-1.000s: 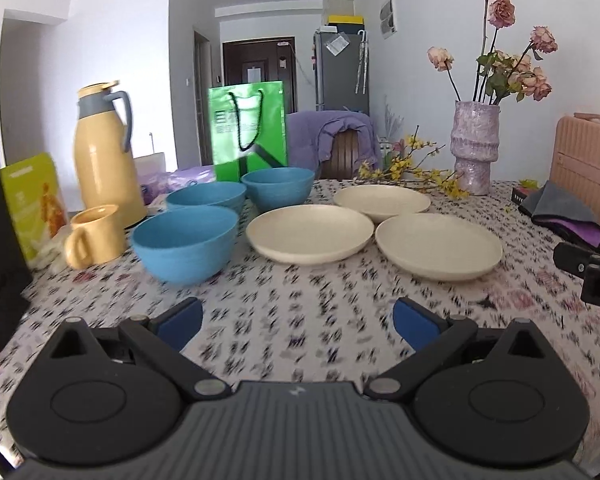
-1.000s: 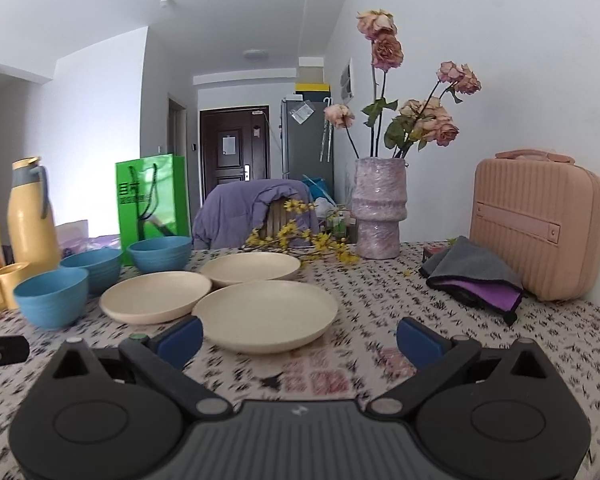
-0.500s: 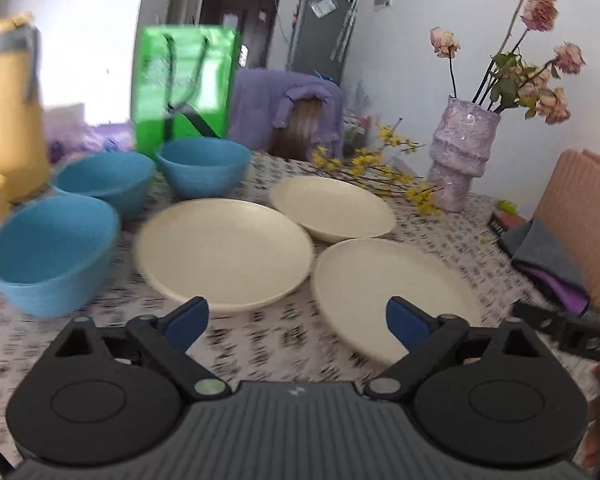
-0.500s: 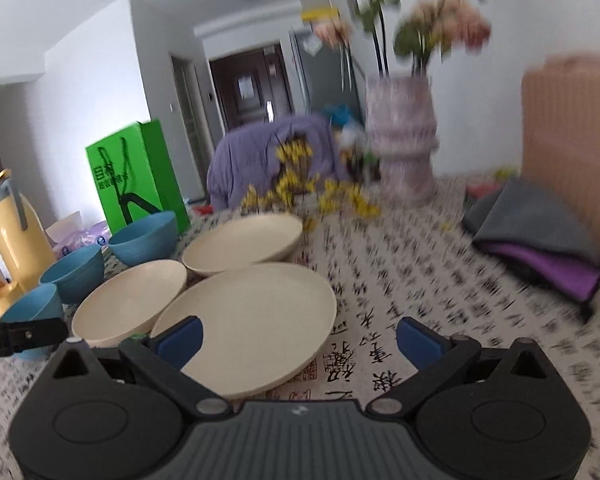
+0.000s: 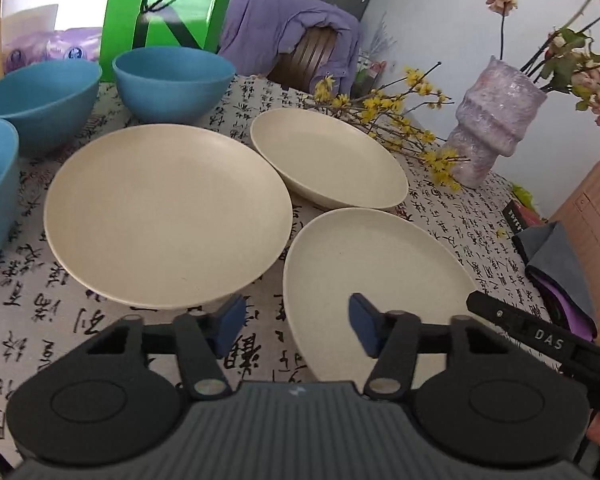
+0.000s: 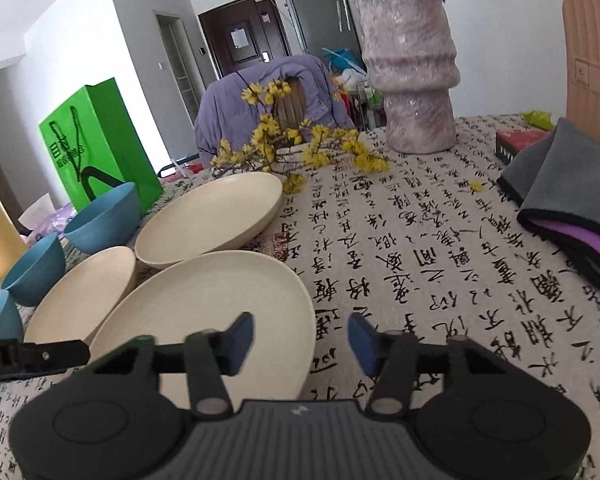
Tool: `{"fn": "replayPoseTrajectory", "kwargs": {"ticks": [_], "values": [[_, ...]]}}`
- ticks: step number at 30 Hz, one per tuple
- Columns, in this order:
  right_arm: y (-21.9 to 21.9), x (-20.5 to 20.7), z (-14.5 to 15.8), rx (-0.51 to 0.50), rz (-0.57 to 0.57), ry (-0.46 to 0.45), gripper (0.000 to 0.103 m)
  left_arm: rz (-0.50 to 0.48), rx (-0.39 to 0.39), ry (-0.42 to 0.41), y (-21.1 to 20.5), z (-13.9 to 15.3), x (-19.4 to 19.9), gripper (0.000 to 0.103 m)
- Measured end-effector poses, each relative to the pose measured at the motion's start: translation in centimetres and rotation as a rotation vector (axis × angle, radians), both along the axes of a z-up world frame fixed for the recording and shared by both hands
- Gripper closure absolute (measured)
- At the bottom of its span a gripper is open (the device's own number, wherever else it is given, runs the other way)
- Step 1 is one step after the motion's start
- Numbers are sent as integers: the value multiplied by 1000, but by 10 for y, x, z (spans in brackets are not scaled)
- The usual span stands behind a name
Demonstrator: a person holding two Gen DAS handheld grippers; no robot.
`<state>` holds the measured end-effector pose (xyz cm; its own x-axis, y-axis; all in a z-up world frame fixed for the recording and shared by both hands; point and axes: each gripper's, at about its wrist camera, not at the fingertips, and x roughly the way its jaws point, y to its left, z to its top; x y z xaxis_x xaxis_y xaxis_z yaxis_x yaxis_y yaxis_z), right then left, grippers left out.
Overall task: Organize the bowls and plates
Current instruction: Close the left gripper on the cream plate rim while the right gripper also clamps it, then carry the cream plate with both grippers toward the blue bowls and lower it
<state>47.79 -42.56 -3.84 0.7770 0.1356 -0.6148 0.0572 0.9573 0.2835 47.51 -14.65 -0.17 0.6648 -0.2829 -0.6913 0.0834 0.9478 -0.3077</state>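
Lying on the worktop (image 5: 40, 320) (covered by a calligraphy-print cloth) are three cream plates: a left plate (image 5: 168, 216), a far plate (image 5: 328, 160) and a near plate (image 5: 376, 280), close together. Three blue bowls (image 5: 172, 76) are being shown in a row to their left, before a green bag (image 5: 168, 4). The left gripper (image 5: 294, 322) is being held spread and empty, low between the left and near plates. The right gripper (image 6: 300, 342) is also being held spread and empty, over the near plate's right rim. A vase (image 6: 412, 68) and yellow sprigs (image 6: 296, 148) are being seen behind the plates.
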Motion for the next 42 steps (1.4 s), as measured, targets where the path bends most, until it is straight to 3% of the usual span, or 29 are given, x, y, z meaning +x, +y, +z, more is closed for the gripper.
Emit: {"fn": "replayPoseTrajectory", "kwargs": {"ticks": [3,6,9,20,29,35,42], "values": [[1,5,-5,8,4,14,84,6,-12,14,-1,-3,5,63],[1,6,-7,6,2,18,89,-1,-29,28,-1,-4,6,77],[0,2,-5,10,-4,16,95,2,-13,29,-3,-3,4,80],[-1,-34,11,5,-23,1,96,-15,10,6,-2,17,-27,86],[6,-103,19,60,-52,-17,96,-35,-12,31,15,22,-81,86],[18,-148,26,102,-46,-35,96,-39,-35,17,38,28,-124,86],[60,-173,30,99,12,-36,96,9,3,-39,76,35,-170,86]]}}
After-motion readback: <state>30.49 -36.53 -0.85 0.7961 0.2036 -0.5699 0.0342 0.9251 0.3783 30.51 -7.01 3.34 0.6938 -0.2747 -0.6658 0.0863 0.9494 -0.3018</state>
